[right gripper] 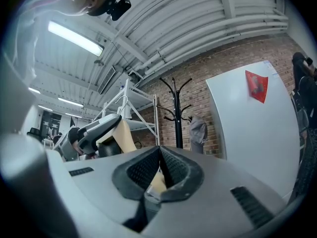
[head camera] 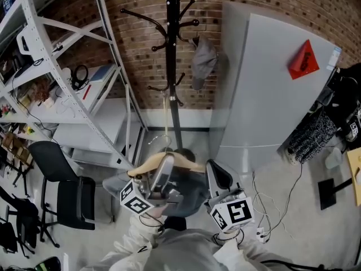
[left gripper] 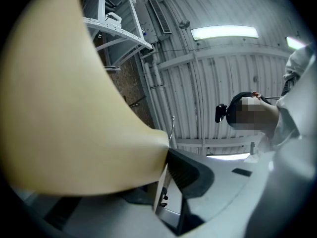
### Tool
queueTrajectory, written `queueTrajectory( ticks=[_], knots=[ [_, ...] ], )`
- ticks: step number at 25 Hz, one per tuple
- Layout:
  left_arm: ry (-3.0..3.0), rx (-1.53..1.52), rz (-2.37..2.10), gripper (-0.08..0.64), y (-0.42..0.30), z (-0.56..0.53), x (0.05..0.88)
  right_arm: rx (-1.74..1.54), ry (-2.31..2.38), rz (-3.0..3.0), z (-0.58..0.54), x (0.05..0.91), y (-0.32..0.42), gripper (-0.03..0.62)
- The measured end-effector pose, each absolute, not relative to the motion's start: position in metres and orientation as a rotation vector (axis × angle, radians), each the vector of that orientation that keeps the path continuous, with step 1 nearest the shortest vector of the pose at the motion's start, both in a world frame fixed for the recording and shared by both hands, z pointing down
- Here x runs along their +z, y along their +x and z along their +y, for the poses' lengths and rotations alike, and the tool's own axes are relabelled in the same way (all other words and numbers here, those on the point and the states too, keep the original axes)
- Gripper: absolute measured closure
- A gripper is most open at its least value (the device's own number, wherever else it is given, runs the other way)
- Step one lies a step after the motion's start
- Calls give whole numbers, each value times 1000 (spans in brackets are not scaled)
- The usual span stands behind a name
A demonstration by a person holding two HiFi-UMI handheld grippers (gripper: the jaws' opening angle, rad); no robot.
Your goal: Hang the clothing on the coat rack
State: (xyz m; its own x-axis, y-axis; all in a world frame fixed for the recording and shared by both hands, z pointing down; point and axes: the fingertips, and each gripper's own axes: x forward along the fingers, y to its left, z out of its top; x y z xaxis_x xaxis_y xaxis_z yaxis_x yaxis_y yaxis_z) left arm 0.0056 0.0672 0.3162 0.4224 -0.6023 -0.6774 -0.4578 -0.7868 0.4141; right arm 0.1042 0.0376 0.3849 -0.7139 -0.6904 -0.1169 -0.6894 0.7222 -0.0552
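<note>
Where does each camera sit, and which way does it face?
Head view: on the person's head, facing steeply down; coat rack, left gripper, right gripper, sleeves.
Left gripper view: on that gripper, tilted toward the ceiling; wooden hanger, person's jacket.
Right gripper view: on that gripper, facing the coat rack; own jaws, left gripper.
Shared: the wooden hanger, in all three.
</note>
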Motion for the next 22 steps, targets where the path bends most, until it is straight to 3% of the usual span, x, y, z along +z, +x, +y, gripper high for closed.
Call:
queueTrajectory(
  ticks=[22],
  knots=[
    [2523, -1297, -786, 466, -67, -80, 306, 1, -1266, 2766, -103, 381, 27, 569]
  ],
)
